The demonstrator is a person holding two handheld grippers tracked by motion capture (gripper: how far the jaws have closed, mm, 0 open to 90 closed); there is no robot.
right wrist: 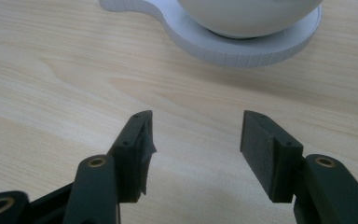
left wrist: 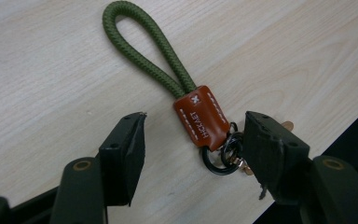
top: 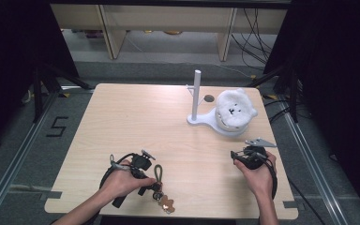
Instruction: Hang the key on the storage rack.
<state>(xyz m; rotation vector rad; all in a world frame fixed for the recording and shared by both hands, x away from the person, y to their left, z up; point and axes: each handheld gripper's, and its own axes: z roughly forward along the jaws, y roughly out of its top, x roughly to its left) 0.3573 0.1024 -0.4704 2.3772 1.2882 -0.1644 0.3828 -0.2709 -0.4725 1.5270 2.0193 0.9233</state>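
Left claw [left wrist: 193,140] stands released, straddling the keychain [left wrist: 200,119]; pickup pending, next it must clench on the tab. Right claw [right wrist: 196,135] released, idle.

The pale, matt wooden table [left wrist: 51,60] showed a fine straight grain. On it lay the olive-green braided cord loop [left wrist: 144,51] — rough and woven — bound by a glossy brown leather tab [left wrist: 202,116] with white stitching, and a smooth black metal ring [left wrist: 213,164]. The left gripper [left wrist: 193,149] had matt black plastic jaws. The white plastic stand base [right wrist: 242,46] looked finely ribbed along its edge, under a fluffy white plush toy [top: 235,108]
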